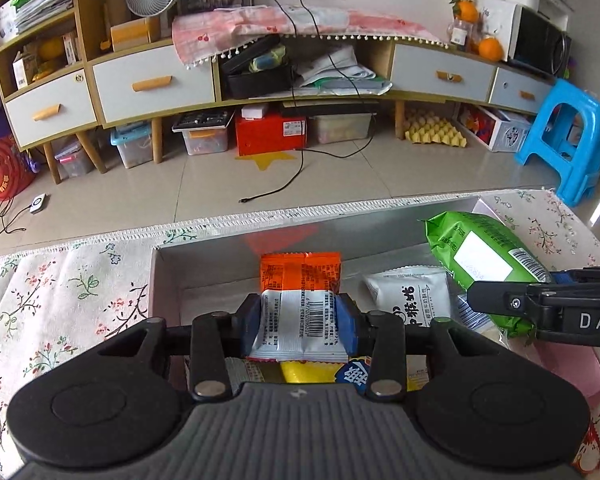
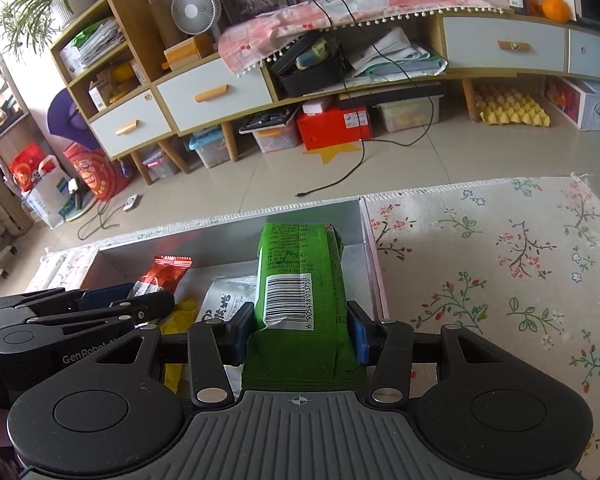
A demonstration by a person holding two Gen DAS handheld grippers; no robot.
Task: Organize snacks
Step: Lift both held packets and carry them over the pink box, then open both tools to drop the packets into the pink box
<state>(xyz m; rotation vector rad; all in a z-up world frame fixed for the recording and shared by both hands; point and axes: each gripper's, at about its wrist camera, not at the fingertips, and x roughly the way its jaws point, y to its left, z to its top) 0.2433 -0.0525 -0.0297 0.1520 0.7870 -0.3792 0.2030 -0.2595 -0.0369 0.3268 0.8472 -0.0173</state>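
Note:
My left gripper is shut on an orange and white snack packet and holds it above the open grey box. My right gripper is shut on a green snack pack above the right part of the same box. The green pack and the right gripper show at the right in the left wrist view. The left gripper and its orange packet show at the left in the right wrist view. A white packet and a yellow packet lie in the box.
The box stands on a floral tablecloth at the table's far edge. Beyond it are tiled floor, a long cabinet with drawers, storage bins and a blue stool. A pink box lid edge lies to the right.

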